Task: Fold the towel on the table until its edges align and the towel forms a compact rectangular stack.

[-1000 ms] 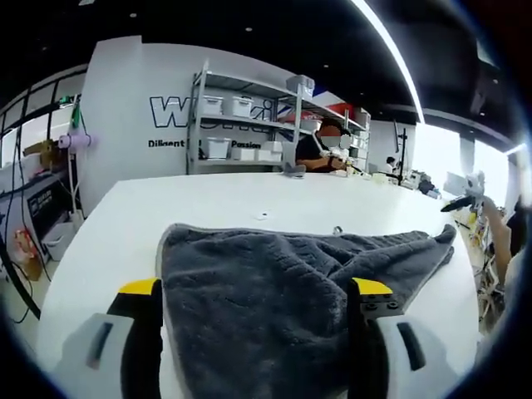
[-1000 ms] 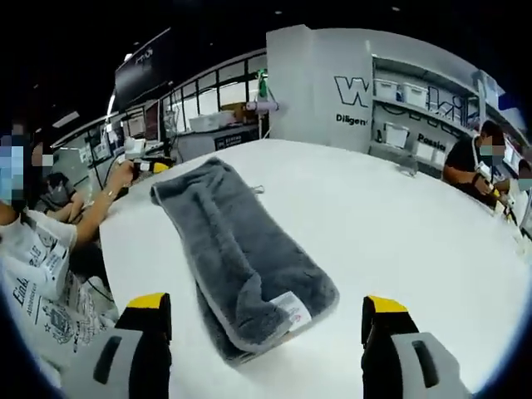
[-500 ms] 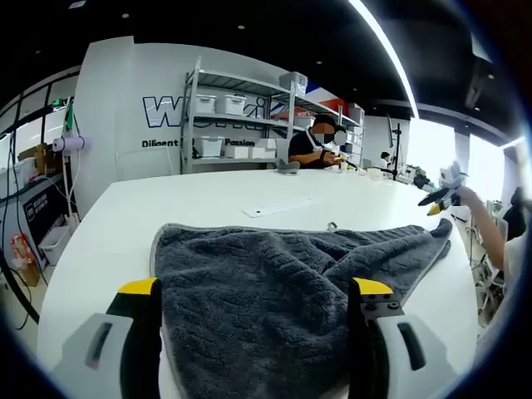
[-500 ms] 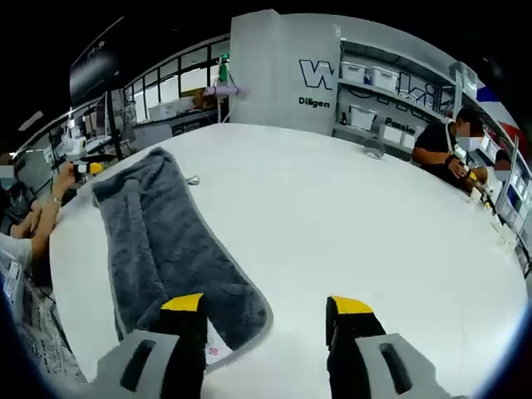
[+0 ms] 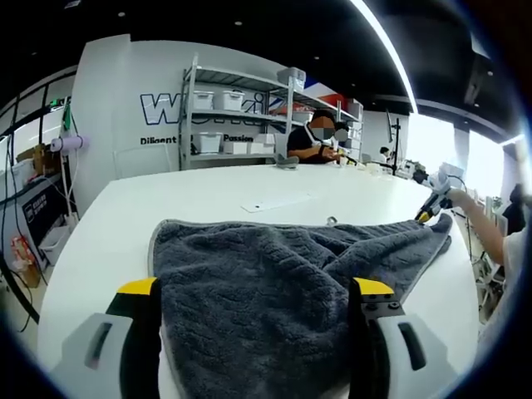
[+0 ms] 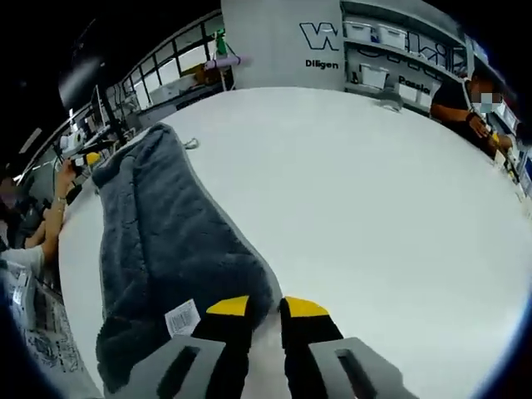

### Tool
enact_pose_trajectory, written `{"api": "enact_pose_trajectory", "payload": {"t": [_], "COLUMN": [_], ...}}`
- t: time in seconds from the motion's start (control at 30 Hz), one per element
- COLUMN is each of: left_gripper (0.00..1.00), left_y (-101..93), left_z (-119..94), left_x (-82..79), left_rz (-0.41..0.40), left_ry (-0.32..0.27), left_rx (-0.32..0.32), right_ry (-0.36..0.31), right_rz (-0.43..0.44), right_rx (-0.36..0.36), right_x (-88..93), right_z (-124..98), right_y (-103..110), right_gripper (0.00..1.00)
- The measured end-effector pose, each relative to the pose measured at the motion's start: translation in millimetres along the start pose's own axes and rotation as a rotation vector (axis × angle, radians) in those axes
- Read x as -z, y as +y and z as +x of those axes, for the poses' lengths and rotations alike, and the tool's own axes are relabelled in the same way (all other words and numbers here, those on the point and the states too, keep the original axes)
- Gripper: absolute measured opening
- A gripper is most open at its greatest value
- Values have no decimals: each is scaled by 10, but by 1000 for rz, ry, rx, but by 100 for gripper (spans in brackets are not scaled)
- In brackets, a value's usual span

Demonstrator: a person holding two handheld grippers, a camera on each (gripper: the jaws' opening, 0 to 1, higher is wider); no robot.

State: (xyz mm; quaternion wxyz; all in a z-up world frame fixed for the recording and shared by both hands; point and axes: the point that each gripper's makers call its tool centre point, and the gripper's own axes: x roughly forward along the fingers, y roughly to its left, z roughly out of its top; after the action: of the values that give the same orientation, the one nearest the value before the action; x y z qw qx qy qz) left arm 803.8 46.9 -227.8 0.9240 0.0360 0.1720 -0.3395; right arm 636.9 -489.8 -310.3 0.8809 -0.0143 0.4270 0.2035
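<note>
A dark grey towel (image 5: 274, 283) lies folded lengthwise on the white table (image 5: 125, 216). My left gripper (image 5: 256, 312) is open, and the towel's near end spreads between its wide-set jaws. In the right gripper view the same towel (image 6: 158, 241) runs away to the upper left, with a white label (image 6: 181, 317) near its close end. My right gripper (image 6: 266, 309) is shut on the towel's near edge, jaws almost together. The right gripper (image 5: 432, 199) also appears at the towel's far corner in the left gripper view, and the left gripper (image 6: 87, 158) at the far end in the right gripper view.
A shelf rack with white bins (image 5: 241, 108) stands beyond the table, and a seated person (image 5: 312, 145) works beside it. A flat white slip (image 5: 270, 204) and a small object (image 6: 391, 96) lie on the table. Desks and another person's arm (image 6: 50, 216) line the left side.
My right gripper's jaws went from wide apart to nearly together over the towel's near edge as it came down and forward. The left gripper stayed open and barely moved.
</note>
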Motion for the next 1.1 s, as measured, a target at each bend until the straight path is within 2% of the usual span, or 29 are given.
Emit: {"api": "enact_pose_trajectory", "payload": {"t": [0.13, 0.23, 0.43, 0.63, 0.77, 0.87, 1.1], "left_gripper": [98, 98, 98, 98, 98, 98, 98], "left_y": [-11, -11, 0, 33, 36, 38, 49], "left_z": [-1, -4, 8, 9, 6, 7, -1], "left_x": [-4, -5, 31, 51, 50, 58, 56], "left_rz": [1, 3, -4, -6, -6, -5, -7], "left_ry": [0, 0, 8, 17, 17, 21, 22], "left_rx": [3, 3, 2, -6, -7, -6, -7], "right_ry": [5, -3, -58, -146, -195, -240, -312], "right_rz": [-51, -96, -147, -245, -332, -381, -445], "right_rx": [0, 25, 72, 157, 284, 346, 410], "right_x": [-5, -72, -339, -737, -1085, -1312, -1742], "right_z": [17, -3, -163, -422, -666, -799, -990], "right_y": [-57, -81, -70, 5, -24, 8, 113], "right_gripper": [8, 7, 7, 7, 7, 7, 7]}}
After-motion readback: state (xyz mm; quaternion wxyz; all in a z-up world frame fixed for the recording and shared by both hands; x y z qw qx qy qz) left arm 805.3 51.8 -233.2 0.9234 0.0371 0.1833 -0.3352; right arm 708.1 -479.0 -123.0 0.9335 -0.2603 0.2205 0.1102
